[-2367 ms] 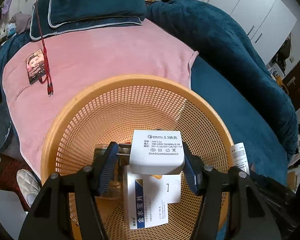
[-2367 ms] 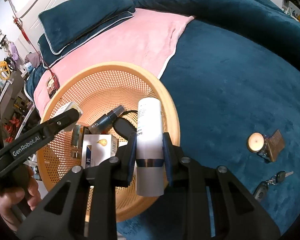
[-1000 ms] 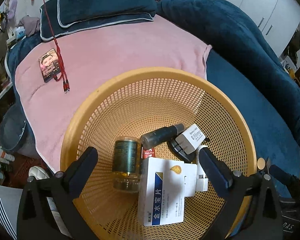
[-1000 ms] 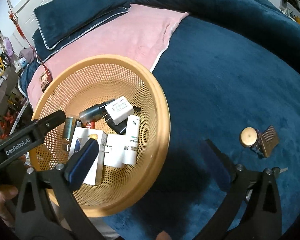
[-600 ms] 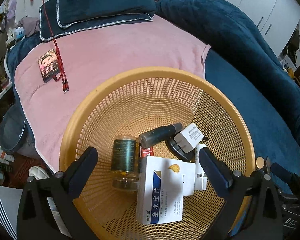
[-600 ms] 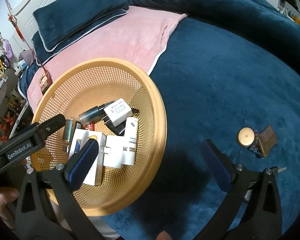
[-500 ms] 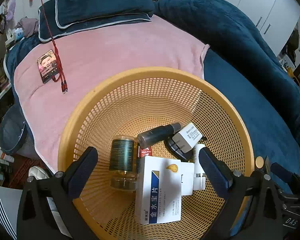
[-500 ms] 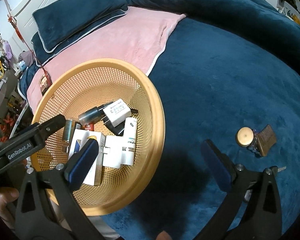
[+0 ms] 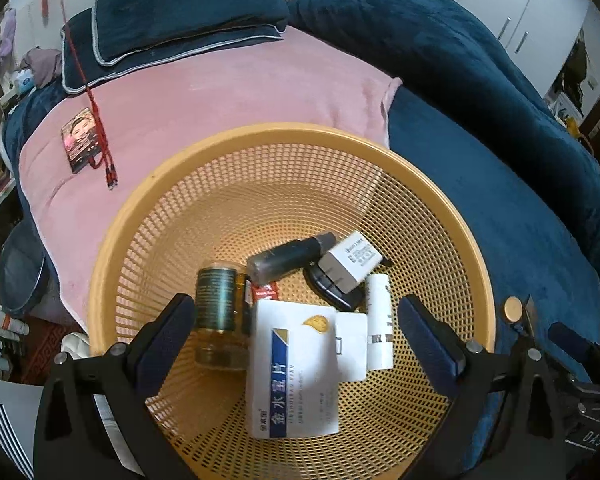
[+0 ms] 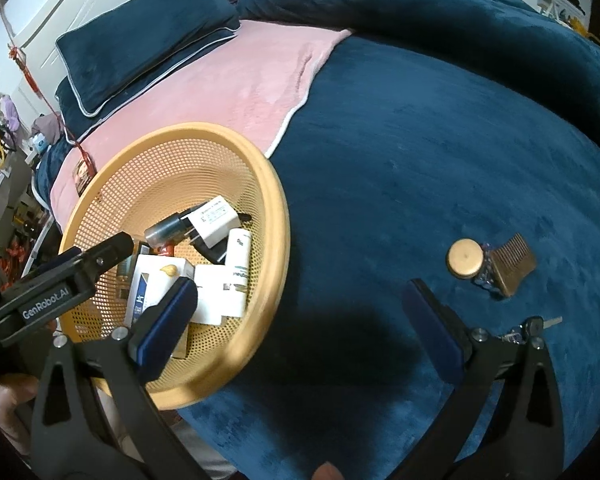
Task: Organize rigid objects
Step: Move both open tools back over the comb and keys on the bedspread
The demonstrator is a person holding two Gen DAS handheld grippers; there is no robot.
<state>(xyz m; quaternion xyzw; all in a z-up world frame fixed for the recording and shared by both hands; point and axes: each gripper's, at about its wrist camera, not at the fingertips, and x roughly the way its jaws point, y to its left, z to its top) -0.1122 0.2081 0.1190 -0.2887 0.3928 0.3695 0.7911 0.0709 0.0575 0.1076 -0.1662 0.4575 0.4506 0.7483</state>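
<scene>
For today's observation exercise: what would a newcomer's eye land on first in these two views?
The big orange mesh basket on the bed, with a white and blue medicine box, white charger plug and amber jar piled at its bottom. Next, the pink blanket behind it. On the blue bedspread to the right lie a gold-lidded jar and a wooden comb.

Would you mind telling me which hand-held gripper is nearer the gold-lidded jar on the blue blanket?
Right. The right hand-held gripper hangs open just beside the gold-lidded jar; the left hand-held gripper is open over the basket.

one basket, two boxes, two bottles
</scene>
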